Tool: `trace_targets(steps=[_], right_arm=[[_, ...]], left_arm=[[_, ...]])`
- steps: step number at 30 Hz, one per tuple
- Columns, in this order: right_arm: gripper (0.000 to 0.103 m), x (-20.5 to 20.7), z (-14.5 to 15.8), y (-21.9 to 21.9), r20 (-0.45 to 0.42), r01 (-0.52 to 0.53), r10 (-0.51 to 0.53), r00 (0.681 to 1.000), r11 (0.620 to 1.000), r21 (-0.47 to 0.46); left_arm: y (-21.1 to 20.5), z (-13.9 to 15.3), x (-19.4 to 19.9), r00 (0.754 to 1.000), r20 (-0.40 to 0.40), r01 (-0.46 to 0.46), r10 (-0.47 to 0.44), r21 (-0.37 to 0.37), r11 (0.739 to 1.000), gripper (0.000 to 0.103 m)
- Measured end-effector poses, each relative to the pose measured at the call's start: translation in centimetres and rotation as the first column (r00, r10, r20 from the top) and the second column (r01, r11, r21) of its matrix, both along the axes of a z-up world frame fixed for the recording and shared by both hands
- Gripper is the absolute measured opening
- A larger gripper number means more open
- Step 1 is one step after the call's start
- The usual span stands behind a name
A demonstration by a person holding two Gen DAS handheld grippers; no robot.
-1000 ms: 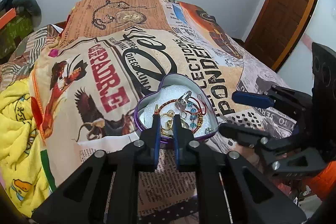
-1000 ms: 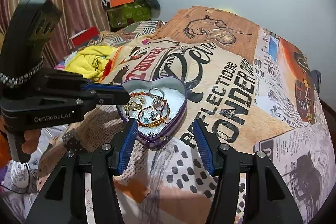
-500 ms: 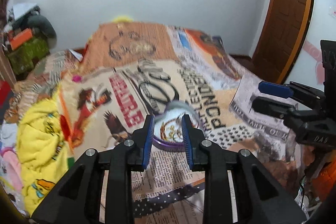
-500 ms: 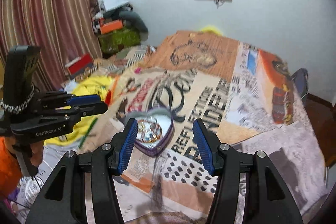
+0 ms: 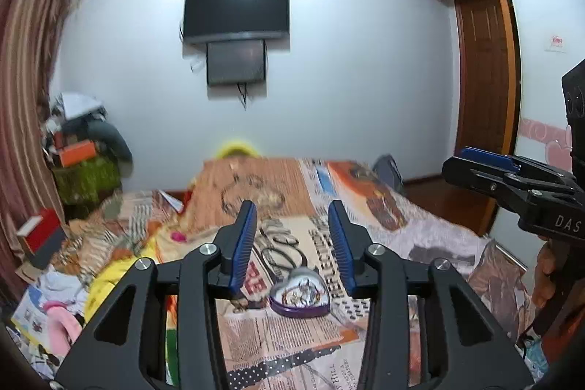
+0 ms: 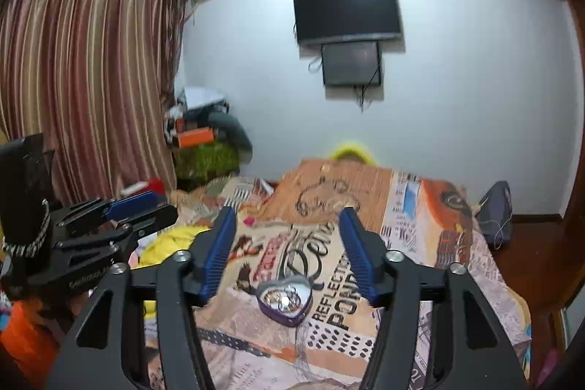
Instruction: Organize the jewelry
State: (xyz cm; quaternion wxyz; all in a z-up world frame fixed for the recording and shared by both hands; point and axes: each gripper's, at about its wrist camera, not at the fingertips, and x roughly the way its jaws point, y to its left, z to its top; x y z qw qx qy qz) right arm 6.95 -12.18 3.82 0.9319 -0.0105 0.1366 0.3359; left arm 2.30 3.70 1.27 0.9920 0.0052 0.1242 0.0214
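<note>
On the printed bedspread below you sits the heart-shaped tin, its purple wall around a small tangle of rings and beaded pieces lying on the white lining, and nothing of jewelry shows loose on the cloth near it. Your left gripper hangs well above and short of the tin, its blue pads parted after having just been opening, with nothing between them. Your right gripper is likewise high and clear of the tin, its jaws just widened and empty. Judging by this, the gathering looks done: the pieces are in the tin and both tools are free. What may remain is a lid, but none is visible, and the pieces are too small here to say whether they lie sorted.
</note>
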Motion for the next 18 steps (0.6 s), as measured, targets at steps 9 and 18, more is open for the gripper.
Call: trace_targets(steps=[9, 18], right_arm=[[0.093, -3.7, 1.1, -0.6, 0.107, 0.128, -0.133, 0.985, 0.99, 0.054], [0.103, -4.2, 1.5, -1.0, 0.109, 0.167, -0.175, 0.978, 0.983, 0.081]], left_arm=[[-0.2, 1.9, -4.6, 0.99, 0.116, -0.072, 0.077, -0.042, 0.996, 0.075], [-1.1, 2.5, -7.0, 0.98, 0.17, -0.1, 0.104, -0.03, 0.994, 0.087]])
